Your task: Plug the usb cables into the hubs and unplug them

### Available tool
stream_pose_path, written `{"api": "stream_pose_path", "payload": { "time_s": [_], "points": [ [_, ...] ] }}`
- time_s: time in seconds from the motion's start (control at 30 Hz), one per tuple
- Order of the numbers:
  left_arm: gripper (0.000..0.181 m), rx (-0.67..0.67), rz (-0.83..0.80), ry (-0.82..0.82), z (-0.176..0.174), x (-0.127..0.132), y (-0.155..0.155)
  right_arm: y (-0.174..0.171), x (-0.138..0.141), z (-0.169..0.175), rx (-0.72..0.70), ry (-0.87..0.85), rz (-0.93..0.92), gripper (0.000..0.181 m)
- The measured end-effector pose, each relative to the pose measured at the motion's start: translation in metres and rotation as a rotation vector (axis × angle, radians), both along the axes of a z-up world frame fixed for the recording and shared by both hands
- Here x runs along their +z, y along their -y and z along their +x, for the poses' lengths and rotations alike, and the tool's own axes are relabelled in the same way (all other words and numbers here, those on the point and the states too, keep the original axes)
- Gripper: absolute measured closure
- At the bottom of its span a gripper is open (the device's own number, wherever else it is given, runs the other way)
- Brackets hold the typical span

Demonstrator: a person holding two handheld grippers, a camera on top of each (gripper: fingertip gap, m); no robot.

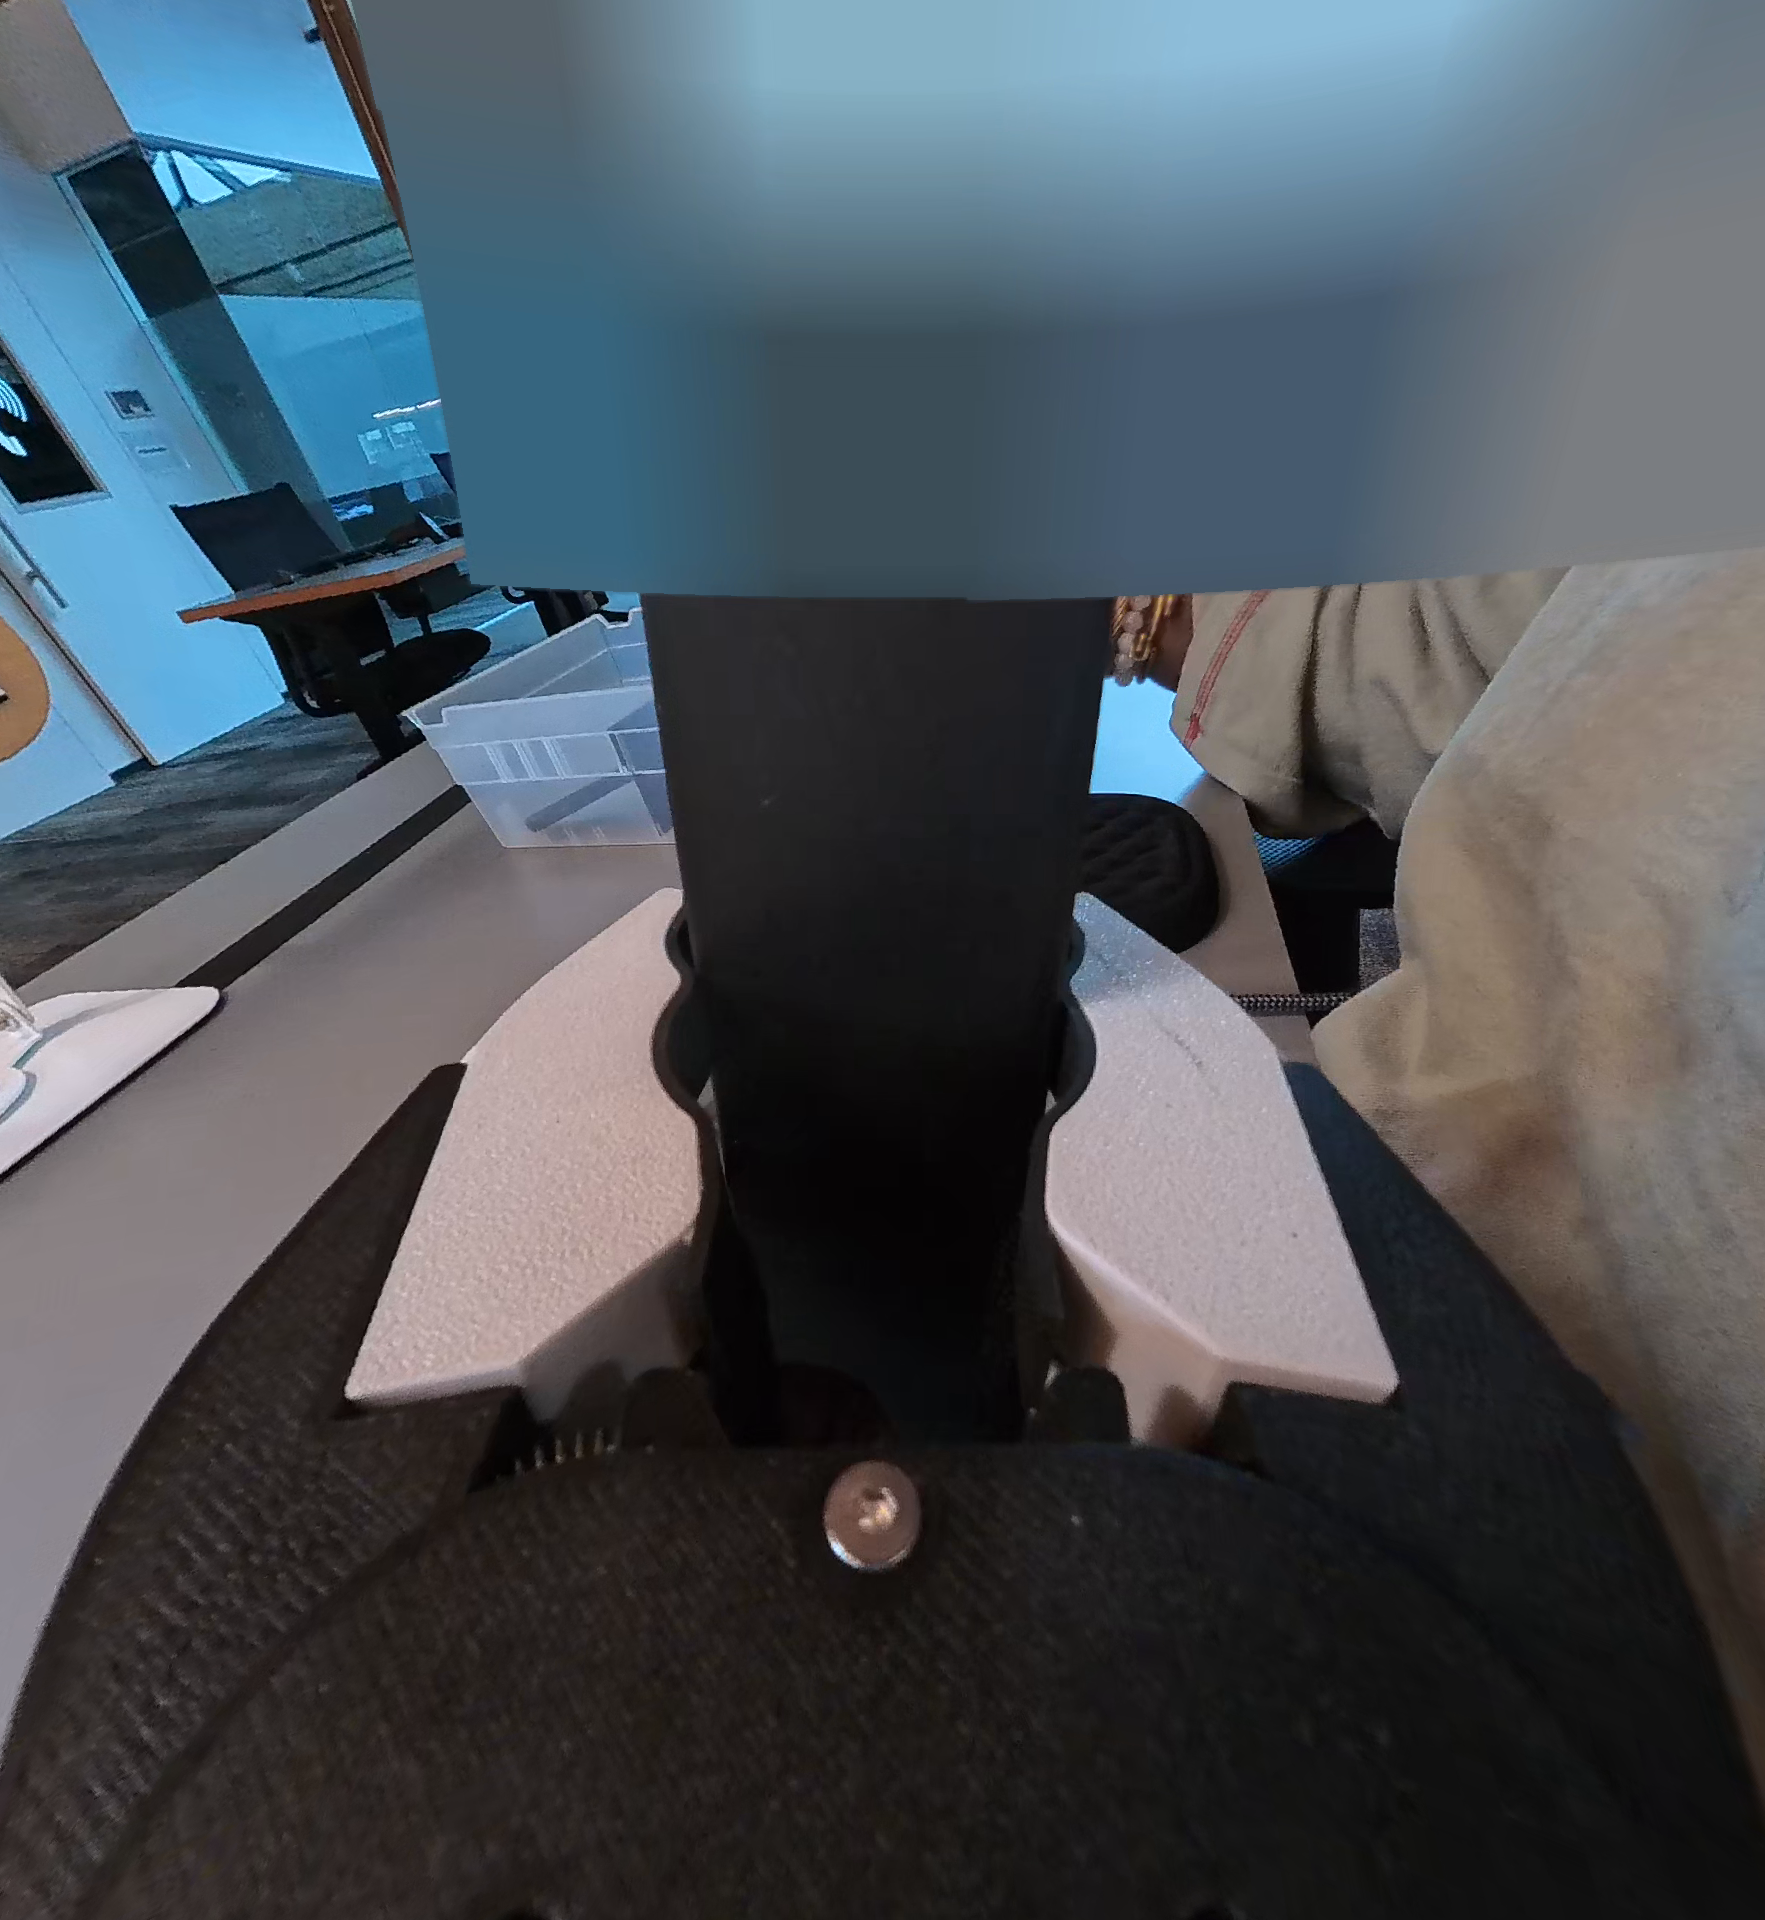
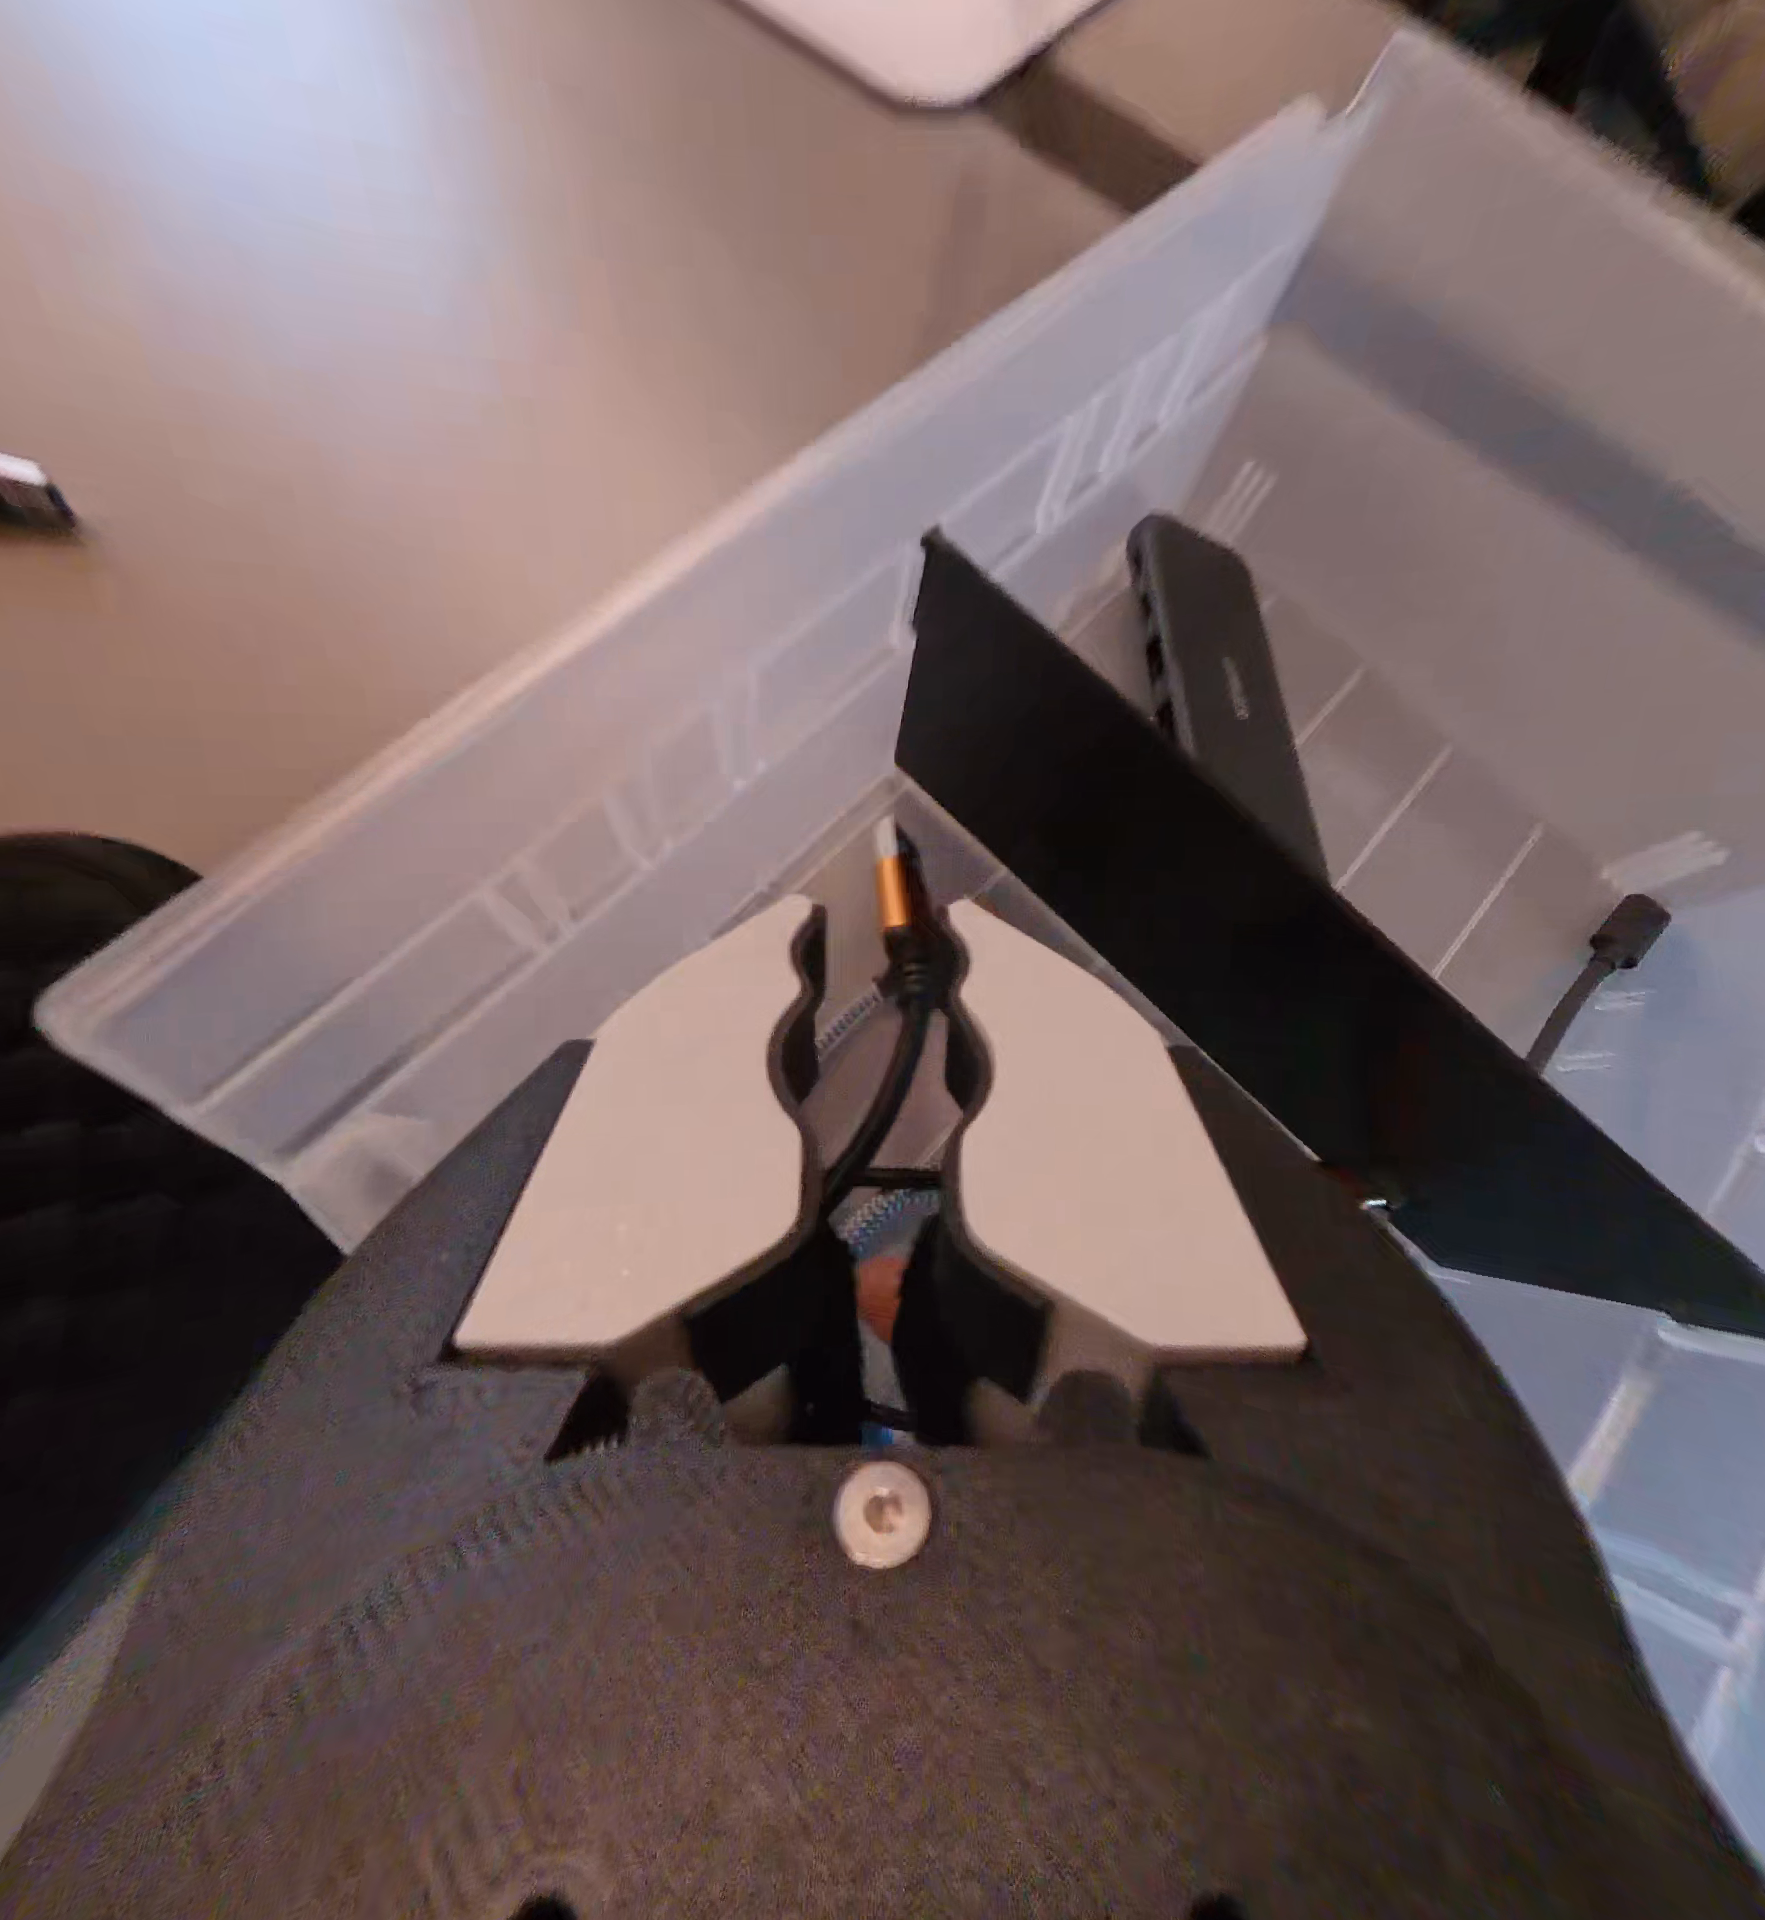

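- Tightly, my left gripper (image 1: 873, 997) squeezed a flat black board (image 1: 867, 831).
- My right gripper (image 2: 883, 997) pinched a gold-tipped usb cable (image 2: 899, 904) by the clear bin's (image 2: 566, 727) near wall.

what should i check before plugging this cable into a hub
1. Right gripper grips the cable: ok, it runs between the fingers.
2. Orange plug pokes out past the fingertips: ok.
3. Plug lined up with the grey hub: not ok, a black slab crosses in front of it.
4. Left gripper clamped on the slab: ok.
5. Free port facing the plug: cannot tell.
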State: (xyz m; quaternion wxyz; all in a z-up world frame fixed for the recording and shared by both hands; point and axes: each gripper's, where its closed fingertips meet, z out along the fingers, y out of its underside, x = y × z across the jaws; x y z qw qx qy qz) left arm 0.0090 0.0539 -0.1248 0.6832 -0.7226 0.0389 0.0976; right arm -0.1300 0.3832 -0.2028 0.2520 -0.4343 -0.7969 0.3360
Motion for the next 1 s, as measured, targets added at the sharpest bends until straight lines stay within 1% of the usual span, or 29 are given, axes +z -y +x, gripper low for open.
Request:
{"api": "stream_pose_path", "payload": {
  "time_s": [0.07,0.13,0.17,0.27,0.33,0.47,0.53,0.6,0.63,0.7,0.77,0.8,0.83,0.87,0.9,0.93,1.0],
  "points": [
    [0.118,0.000,0.003,0.003,0.000,0.000,0.000,0.002,-0.009,-0.001,0.028,0.041,0.082,0.150],
    [0.118,-0.001,0.008,0.004,-0.001,0.001,0.000,0.005,-0.008,-0.003,0.058,0.028,0.139,0.142],
    [0.118,-0.001,0.010,0.005,-0.001,0.001,0.000,0.003,-0.003,-0.005,0.051,0.010,0.155,0.140],
    [0.118,-0.002,0.015,0.008,-0.001,0.001,0.001,-0.004,0.020,-0.010,-0.001,-0.082,0.124,0.141],
    [0.118,-0.003,0.018,0.009,-0.001,0.001,0.001,-0.010,0.033,-0.010,-0.023,-0.125,0.110,0.150],
    [0.118,-0.004,0.023,0.008,-0.001,0.002,0.001,-0.022,0.033,-0.001,-0.027,-0.091,0.152,0.153],
    [0.118,-0.004,0.027,0.009,-0.001,0.002,0.001,-0.016,0.036,0.003,0.001,-0.105,0.119,0.155],
    [0.118,-0.005,0.032,0.013,-0.001,0.002,0.001,0.000,0.048,0.006,0.035,-0.164,0.045,0.156],
    [0.118,-0.006,0.036,0.017,-0.002,0.002,0.000,0.016,0.061,0.010,0.089,-0.221,-0.010,0.154],
    [0.118,-0.007,0.044,0.024,-0.003,0.003,0.001,0.067,0.094,0.028,0.263,-0.380,-0.143,0.148],
    [0.118,-0.009,0.055,0.034,-0.004,0.004,0.003,0.132,0.120,0.060,0.487,-0.513,-0.263,0.148],
    [0.118,-0.010,0.061,0.041,-0.005,0.005,0.004,0.168,0.126,0.078,0.613,-0.547,-0.315,0.148],
    [0.118,-0.012,0.066,0.046,-0.006,0.005,0.004,0.204,0.125,0.098,0.743,-0.551,-0.356,0.145],
    [0.118,-0.015,0.069,0.049,-0.006,0.005,0.005,0.238,0.117,0.117,0.869,-0.524,-0.371,0.140],
    [0.118,-0.019,0.070,0.050,-0.006,0.005,0.005,0.268,0.103,0.133,0.977,-0.476,-0.350,0.135],
    [0.118,-0.022,0.070,0.050,-0.006,0.005,0.005,0.291,0.087,0.142,1.050,-0.430,-0.304,0.133],
    [0.118,-0.025,0.068,0.049,-0.006,0.005,0.006,0.327,0.061,0.149,1.123,-0.384,-0.230,0.134]
  ]
}}
